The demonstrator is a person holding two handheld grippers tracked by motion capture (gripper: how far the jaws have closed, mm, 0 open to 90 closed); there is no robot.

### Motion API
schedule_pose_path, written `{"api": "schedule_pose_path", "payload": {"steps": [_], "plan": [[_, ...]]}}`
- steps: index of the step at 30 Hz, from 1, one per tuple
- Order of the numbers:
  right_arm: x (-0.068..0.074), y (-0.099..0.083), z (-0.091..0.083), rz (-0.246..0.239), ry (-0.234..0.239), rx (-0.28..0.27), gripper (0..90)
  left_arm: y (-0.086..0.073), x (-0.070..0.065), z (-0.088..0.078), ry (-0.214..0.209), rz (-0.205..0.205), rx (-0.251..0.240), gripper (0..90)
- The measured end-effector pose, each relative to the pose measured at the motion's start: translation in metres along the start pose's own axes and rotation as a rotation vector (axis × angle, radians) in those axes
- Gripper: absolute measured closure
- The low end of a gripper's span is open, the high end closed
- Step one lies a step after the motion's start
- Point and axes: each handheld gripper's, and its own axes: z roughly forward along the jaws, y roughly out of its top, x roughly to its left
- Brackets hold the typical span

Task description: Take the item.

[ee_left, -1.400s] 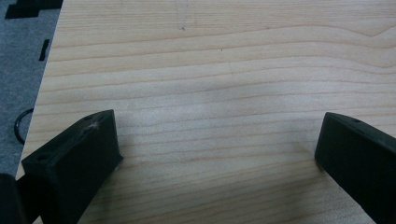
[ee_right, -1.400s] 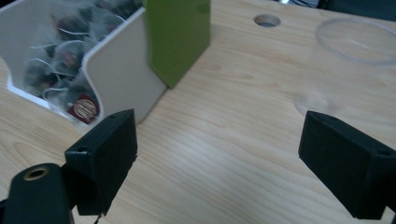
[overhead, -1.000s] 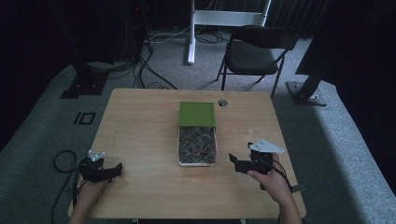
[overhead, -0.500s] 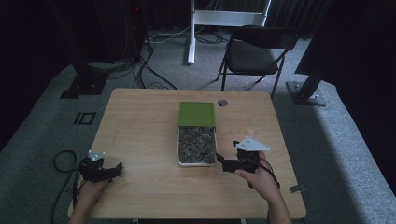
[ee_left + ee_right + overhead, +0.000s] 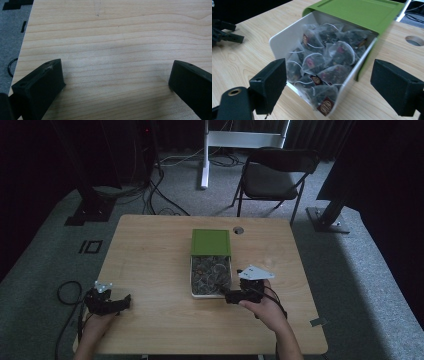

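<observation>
My right tool (image 5: 234, 296) sits at the near right corner of the white tray (image 5: 192, 285), jaws spread wide and empty. In the right gripper view the jaws frame the tray's near end, one on each side. The tray is slid partway out of its green sleeve (image 5: 211, 242) at mid-bench and is packed with pyramid tea bags (image 5: 325, 62), dark leaf inside, small red tags on strings. Tool not touching the bags. My left tool (image 5: 122, 302) rests low at the near left of the bench (image 5: 150, 255), well apart from the tray, jaws wide apart over bare wood, holding nothing. Cable (image 5: 65, 292) trails off the bench edge.
</observation>
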Motion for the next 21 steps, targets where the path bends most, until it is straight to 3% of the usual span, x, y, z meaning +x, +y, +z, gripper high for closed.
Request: {"api": "schedule_pose_path", "payload": {"steps": [14, 21], "plan": [[0.026, 0.006, 0.030, -0.030, 0.068, 0.027, 14.9, 0.000, 0.000, 0.000, 0.000, 0.000, 0.001, 0.3], [0.036, 0.007, 0.043, -0.034, 0.089, 0.036, 23.6, 0.000, 0.000, 0.000, 0.001, 0.002, 0.002, 0.3]]}}
